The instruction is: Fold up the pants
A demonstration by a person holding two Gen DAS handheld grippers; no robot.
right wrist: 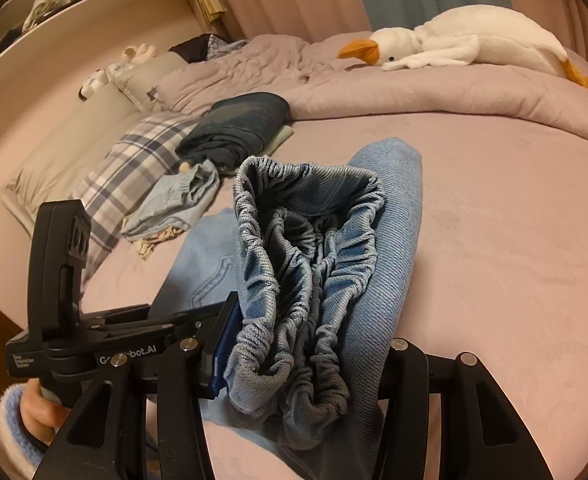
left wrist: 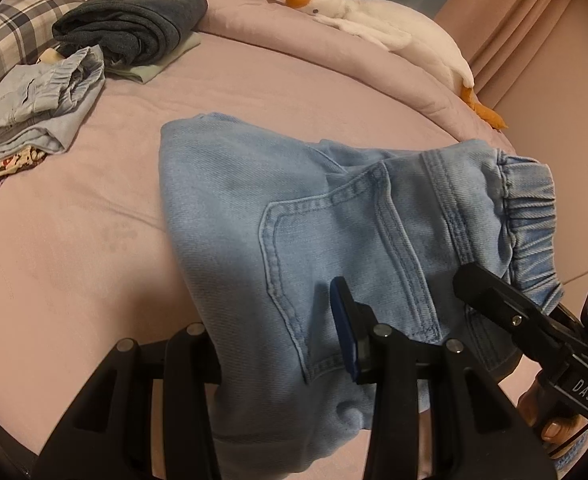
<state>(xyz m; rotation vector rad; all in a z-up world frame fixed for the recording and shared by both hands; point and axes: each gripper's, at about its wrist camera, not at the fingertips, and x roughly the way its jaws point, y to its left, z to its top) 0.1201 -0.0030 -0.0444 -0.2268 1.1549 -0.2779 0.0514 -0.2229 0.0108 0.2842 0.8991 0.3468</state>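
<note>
Bedding in dusty pink, a wide bed [left wrist: 93,240] under a rumpled quilt, is carrying every item listed. Long white plush goose [left wrist: 394,24] with orange beak and feet is lying along the far quilt edge. Light-blue denim pants with an elasticated waistband [left wrist: 294,208] are hanging bunched between the two tools, the far end trailing on the bed; they are appearing doubled over at least once, with the final folds and the laying-down judged still outstanding. Dark grey folded garment [left wrist: 133,20] and a paler blue folded garment [left wrist: 41,108] are sitting as a finished stack near the blue-and-white plaid pillow [left wrist: 17,20].

Left gripper [left wrist: 277,356] is clamping the denim beside the back pocket, jaws part-closed on cloth. Right gripper [right wrist: 306,360] is pinching the gathered waistband, jaws likewise closed on fabric. Lettering "DAS" is showing on the right tool in the left view; the left tool is bearing partly hidden print ending "bot.AI".
</note>
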